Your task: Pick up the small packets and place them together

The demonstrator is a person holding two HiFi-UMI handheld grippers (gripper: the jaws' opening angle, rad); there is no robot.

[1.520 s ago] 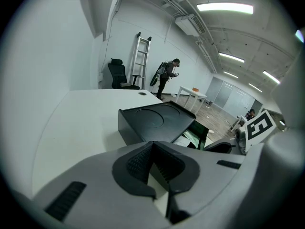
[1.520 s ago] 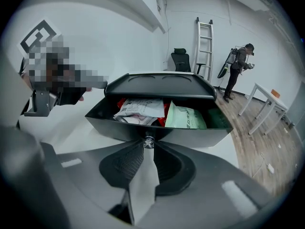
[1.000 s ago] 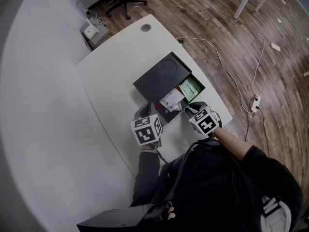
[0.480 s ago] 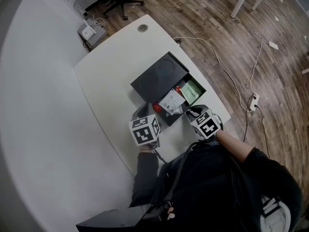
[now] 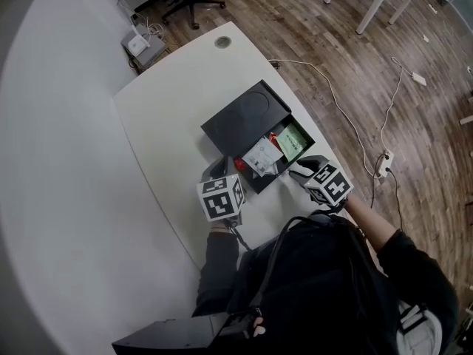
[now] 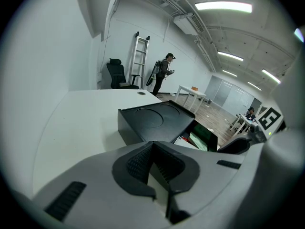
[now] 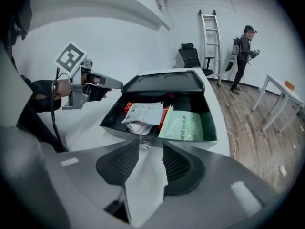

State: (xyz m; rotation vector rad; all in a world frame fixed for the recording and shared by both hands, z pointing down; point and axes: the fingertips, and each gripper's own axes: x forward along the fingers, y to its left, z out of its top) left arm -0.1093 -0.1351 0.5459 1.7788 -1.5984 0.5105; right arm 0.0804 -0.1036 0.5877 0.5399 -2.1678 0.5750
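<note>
the left claw (image 6: 152, 150) hangs at the near-left corner of the black box (image 5: 240, 117), its jaws closed together with nothing in them, and it has not shifted over the last second.

inside the open part of the box the small packets already lie side by side: a white packet (image 5: 261, 156) on the left, a red packet (image 5: 273, 134) peeking out behind it, a green packet (image 5: 293, 138) against the right wall.

the right claw (image 7: 148, 149) is what changed. its jaws have just been opening and now stand apart with only bare bench (image 5: 170, 102) showing between them, and it has drawn back and up from the box's near wall toward the person. that reads as a let-go – most likely the latest packet is down with the others, so this placement looks finished.

room is uneven. left of the box the bench is wide and bare, good for swinging either claw. on the right the box sits close to the bench's edge, with the floor and a cable (image 5: 332, 87) below – the right claw has little margin there.
</note>
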